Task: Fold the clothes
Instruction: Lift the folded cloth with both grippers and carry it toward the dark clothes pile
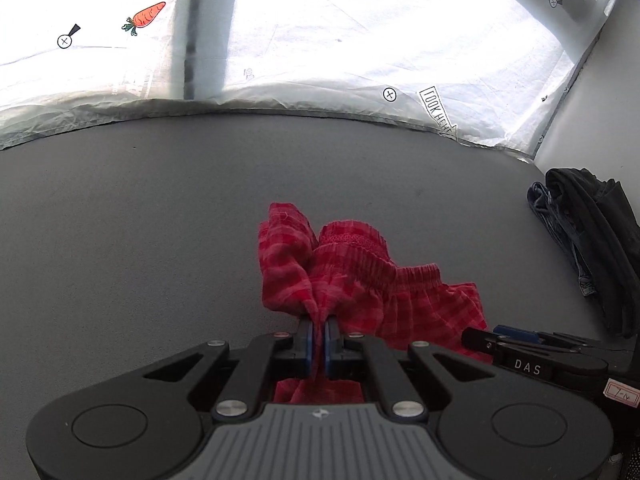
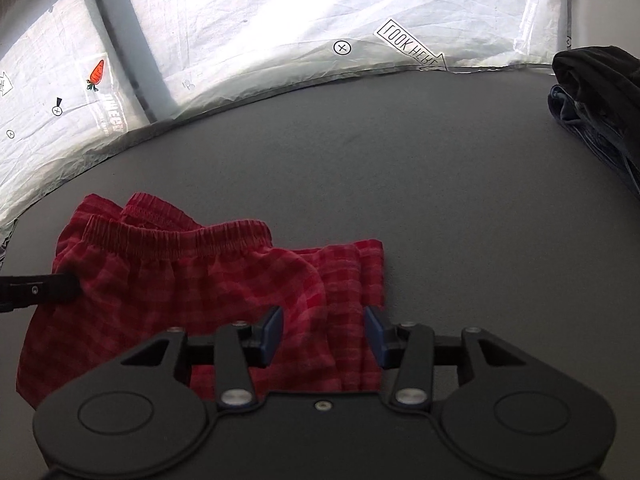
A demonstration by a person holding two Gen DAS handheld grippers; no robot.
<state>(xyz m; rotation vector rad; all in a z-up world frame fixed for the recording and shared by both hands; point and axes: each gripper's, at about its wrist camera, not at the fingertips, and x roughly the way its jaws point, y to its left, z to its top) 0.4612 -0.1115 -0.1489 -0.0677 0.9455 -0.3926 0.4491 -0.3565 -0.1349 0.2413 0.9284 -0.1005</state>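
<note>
Now left fingers (image 1: 319, 336) pinching red shorts (image 2: 192, 280); right fingers (image 2: 324, 332) spread over cloth

Thin woven checked cloth, red shorts (image 2: 192, 288); matt grainy grey table (image 2: 400, 168); crinkled white sheet (image 2: 304, 12) at 12 o'clock.

Both wrist views look steeply down, close over the red shorts (image 1: 360, 276), sharing the grey table (image 2: 420, 184).

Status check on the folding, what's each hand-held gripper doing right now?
Left hand-held gripper shut on red checked shorts. Right hand-held gripper open over the shorts, pads clear. Dark clothes pile off to the side, not in the way.
</note>
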